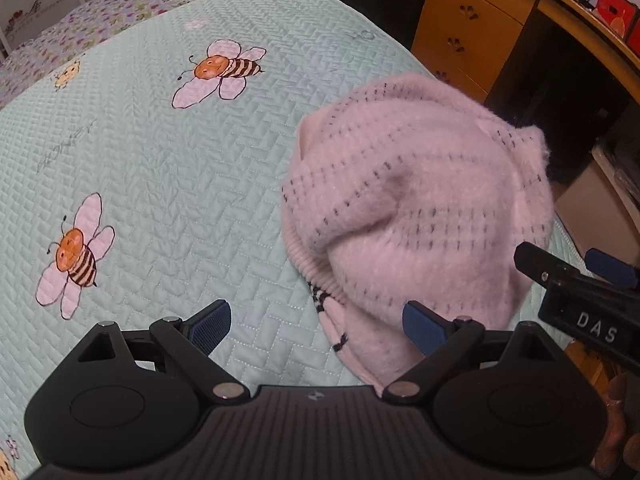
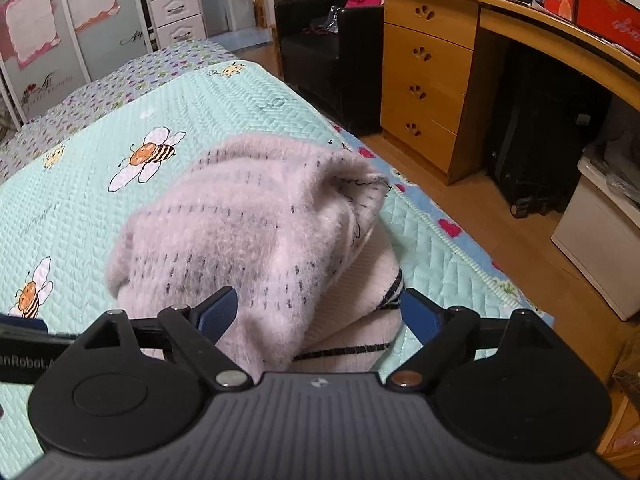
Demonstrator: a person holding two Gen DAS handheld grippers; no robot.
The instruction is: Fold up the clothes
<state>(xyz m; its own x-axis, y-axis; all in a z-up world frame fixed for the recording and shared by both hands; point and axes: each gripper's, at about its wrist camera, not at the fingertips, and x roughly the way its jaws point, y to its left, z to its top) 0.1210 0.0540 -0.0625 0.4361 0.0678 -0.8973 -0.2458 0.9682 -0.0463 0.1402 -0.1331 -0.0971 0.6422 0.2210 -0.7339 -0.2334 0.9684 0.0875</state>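
The big bed with the pale green quilted cover with bees (image 1: pixel 168 168) gives a soft, flat place for folding. The fluffy pink knitted sweater with rows of dark dashes (image 1: pixel 420 200) sits on it in a lumpy heap, near the bed edge on the wooden-drawer (image 2: pixel 424 92) side. It looks bunched, not neatly folded yet (my guess).

The left gripper (image 1: pixel 316 326) hangs just beside the sweater's ribbed hem, jaws spread wide and pinching nothing. The right gripper (image 2: pixel 320 314) is over the sweater too, jaws spread on both sides of the cloth, not squeezing it.

The sleeves and collar are tucked away, so I cannot find them.
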